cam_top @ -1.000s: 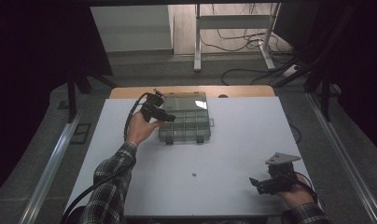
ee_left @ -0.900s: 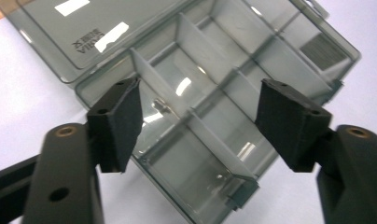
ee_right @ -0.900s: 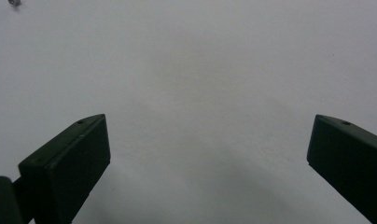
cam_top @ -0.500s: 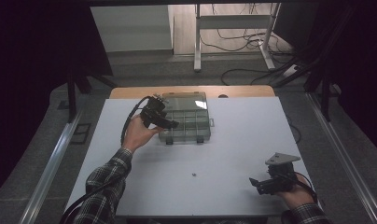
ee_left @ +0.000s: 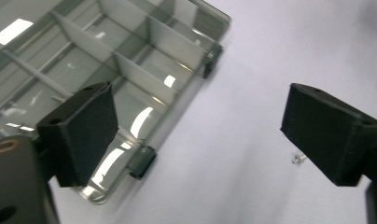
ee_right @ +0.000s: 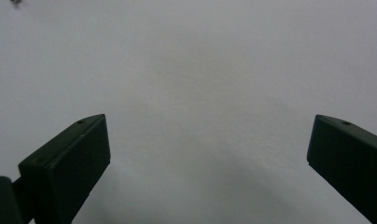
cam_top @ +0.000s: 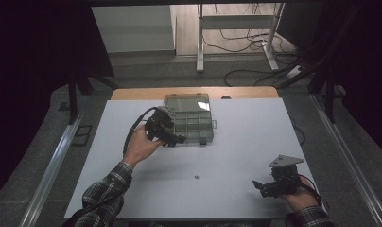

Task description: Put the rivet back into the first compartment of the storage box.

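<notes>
One clear compartment box (cam_top: 193, 119) on worktop (cam_top: 236, 151): stiff, light, probably slippery; grip by an edge. Both grippers' jaws apart, empty.

1. Both sleeves (cam_top: 106, 196) are dark plaid flannel.
2. The left gripper (ee_left: 203, 135) has two black, blocky jaws and a black cable (cam_top: 134, 126).
3. The right gripper (cam_top: 260, 185) carries a grey three-cornered plate (cam_top: 285, 161).
</notes>
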### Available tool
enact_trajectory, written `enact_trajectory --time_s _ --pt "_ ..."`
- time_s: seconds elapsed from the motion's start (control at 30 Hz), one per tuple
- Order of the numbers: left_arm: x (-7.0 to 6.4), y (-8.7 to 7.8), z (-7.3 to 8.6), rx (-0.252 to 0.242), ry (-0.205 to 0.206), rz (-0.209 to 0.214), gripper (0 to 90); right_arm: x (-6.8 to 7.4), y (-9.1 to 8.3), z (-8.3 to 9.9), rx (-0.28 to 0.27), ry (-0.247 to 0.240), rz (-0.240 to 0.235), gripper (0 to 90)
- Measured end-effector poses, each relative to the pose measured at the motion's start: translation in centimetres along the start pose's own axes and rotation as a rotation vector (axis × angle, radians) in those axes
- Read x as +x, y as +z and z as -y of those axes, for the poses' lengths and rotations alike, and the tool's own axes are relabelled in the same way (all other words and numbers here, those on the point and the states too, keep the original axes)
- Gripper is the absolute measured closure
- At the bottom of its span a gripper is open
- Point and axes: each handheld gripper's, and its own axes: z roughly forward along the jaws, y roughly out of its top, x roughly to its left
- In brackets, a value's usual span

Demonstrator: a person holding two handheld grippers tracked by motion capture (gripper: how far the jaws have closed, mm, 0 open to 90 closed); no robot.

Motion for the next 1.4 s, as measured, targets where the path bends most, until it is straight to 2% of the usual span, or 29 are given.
enact_trajectory --time_s 0.1,0.17,0.43,0.57,0.6,0.67,0.83,0.9,0.93,1.0,1.1,1.27,1.4 --pt "-1.0 0.2 0.3 0.014 0.045 -0.008 7.5 0.0 0.0 0.0 0.0 0.0 0.0 0.0" --pt "-1.5 0.4 0.5 0.013 0.061 -0.004 5.8 0.0 0.0 0.0 0.0 0.0 -0.001 0.0" --pt "-3.4 1.1 1.6 0.021 0.04 0.01 2.3 0.0 0.0 0.0 0.0 -0.002 -0.003 0.0" --pt "-4.3 1.8 2.1 0.047 0.055 0.001 3.2 0.1 0.1 0.0 0.002 -0.004 0.0 0.0" --pt "-4.5 2.0 2.3 0.048 0.048 0.003 3.7 0.1 0.1 0.0 0.002 -0.005 0.0 0.0" --pt "-4.8 2.4 2.5 0.047 0.028 0.012 4.5 0.1 0.1 0.0 0.002 -0.004 0.0 0.0" --pt "-5.8 3.3 2.9 0.066 0.032 0.043 4.1 0.1 0.1 0.0 0.003 -0.005 0.0 0.0" --pt "-6.2 3.7 3.0 0.072 0.032 0.043 3.5 0.1 0.1 0.0 0.003 -0.006 -0.001 0.0" --pt "-6.3 3.9 3.1 0.073 0.025 0.036 2.4 0.1 0.1 0.0 0.004 -0.007 -0.001 0.0" --pt "-6.5 4.1 3.2 0.066 0.009 0.055 2.6 0.1 0.1 0.0 0.004 -0.007 -0.002 0.0" --pt "-7.0 4.7 3.4 0.084 0.021 0.067 3.0 0.1 0.0 0.0 0.005 -0.009 -0.003 0.0" --pt "-8.0 5.7 3.9 0.101 0.047 0.063 10.2 0.1 0.0 0.0 0.006 -0.01 -0.004 0.0" --pt "-8.8 6.3 4.2 0.113 0.079 0.06 22.7 0.1 0.0 0.0 0.008 -0.01 -0.005 0.0"
